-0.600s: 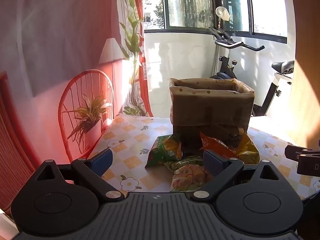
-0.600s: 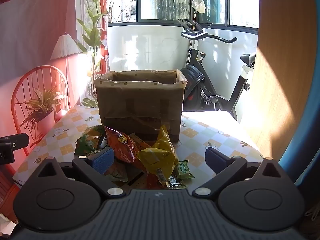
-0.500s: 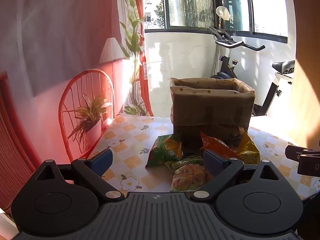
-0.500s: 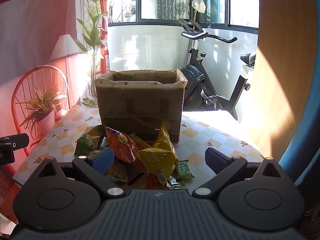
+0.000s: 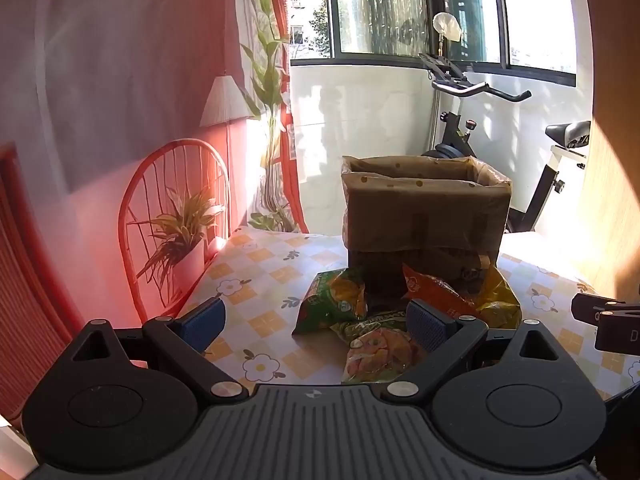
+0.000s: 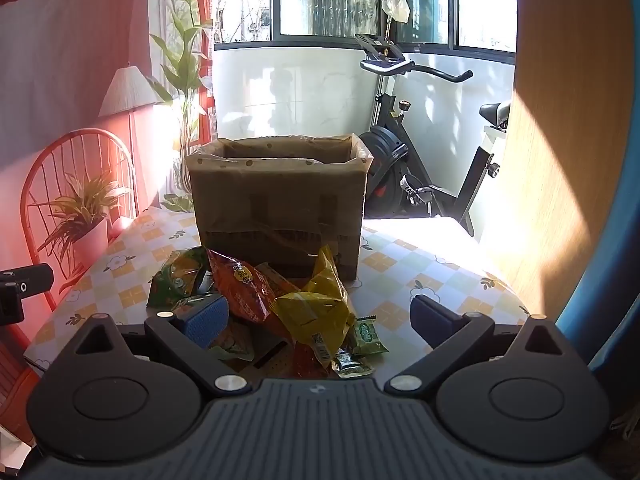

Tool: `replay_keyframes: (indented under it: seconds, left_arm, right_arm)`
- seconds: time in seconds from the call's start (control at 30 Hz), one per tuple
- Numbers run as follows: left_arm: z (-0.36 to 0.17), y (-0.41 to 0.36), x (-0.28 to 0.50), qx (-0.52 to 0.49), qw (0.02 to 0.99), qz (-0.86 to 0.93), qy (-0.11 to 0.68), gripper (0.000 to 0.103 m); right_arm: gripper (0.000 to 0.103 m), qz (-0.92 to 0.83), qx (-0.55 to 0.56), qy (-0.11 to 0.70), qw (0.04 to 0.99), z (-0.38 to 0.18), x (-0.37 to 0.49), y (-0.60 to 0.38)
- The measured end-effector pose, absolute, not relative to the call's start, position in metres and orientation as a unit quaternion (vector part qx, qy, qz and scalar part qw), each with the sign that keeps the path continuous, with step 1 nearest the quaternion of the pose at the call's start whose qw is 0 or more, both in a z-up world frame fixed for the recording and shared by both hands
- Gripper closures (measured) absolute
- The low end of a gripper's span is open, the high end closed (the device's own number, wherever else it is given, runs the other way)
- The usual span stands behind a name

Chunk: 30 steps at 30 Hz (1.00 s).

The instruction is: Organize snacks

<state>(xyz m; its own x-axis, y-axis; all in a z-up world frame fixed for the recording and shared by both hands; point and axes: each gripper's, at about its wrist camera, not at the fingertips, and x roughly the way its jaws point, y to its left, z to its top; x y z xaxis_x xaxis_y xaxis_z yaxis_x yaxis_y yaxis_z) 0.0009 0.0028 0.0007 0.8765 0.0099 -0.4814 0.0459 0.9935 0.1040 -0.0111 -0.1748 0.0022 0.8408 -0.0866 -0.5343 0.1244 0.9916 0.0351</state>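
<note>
A pile of snack bags lies on the flowered table in front of a brown cardboard box (image 5: 426, 210) lined with plastic. The pile holds a green bag (image 5: 334, 300), an orange-red bag (image 6: 248, 290), a yellow bag (image 6: 316, 312) and small green packets (image 6: 366, 336). My left gripper (image 5: 314, 322) is open and empty, held just short of the pile's left side. My right gripper (image 6: 320, 318) is open and empty, with the yellow and orange-red bags showing between its fingers. The box also shows in the right wrist view (image 6: 278, 208).
The table (image 5: 256, 276) has a yellow check and flower cloth. A red chair (image 5: 172, 216) with a potted plant (image 5: 182, 240) stands at its left. An exercise bike (image 6: 424, 184) stands behind the box, and a wooden panel (image 6: 532, 200) is on the right.
</note>
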Motion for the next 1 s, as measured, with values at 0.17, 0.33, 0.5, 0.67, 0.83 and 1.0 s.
replay_keyframes:
  seconds: [0.17, 0.33, 0.5, 0.67, 0.83, 1.0]
  left_arm:
    - [0.0015, 0.0025, 0.0007, 0.057, 0.967, -0.009, 0.247, 0.005]
    - [0.003, 0.0004, -0.0011, 0.058, 0.968, -0.01, 0.245, 0.005]
    - [0.0028, 0.0002, -0.0012, 0.058, 0.968, -0.009, 0.245, 0.005]
    - [0.0029, 0.0002, -0.0012, 0.058, 0.968, -0.01, 0.245, 0.005]
    - [0.0029, 0.0002, -0.0012, 0.058, 0.968, -0.01, 0.245, 0.005]
    - [0.0027, 0.0, -0.0013, 0.058, 0.968, -0.009, 0.245, 0.005]
  right_arm:
    - [0.004, -0.056, 0.035, 0.277, 0.959, 0.0019, -0.0094, -0.1745]
    - [0.004, -0.055, 0.036, 0.277, 0.959, 0.0018, -0.0119, -0.1761]
    - [0.004, -0.056, 0.036, 0.277, 0.959, 0.0017, -0.0117, -0.177]
    - [0.004, -0.055, 0.036, 0.276, 0.959, 0.0016, -0.0116, -0.1773]
    - [0.004, -0.055, 0.036, 0.277, 0.959, 0.0017, -0.0117, -0.1774]
    - [0.004, -0.055, 0.036, 0.276, 0.959, 0.0015, -0.0118, -0.1776]
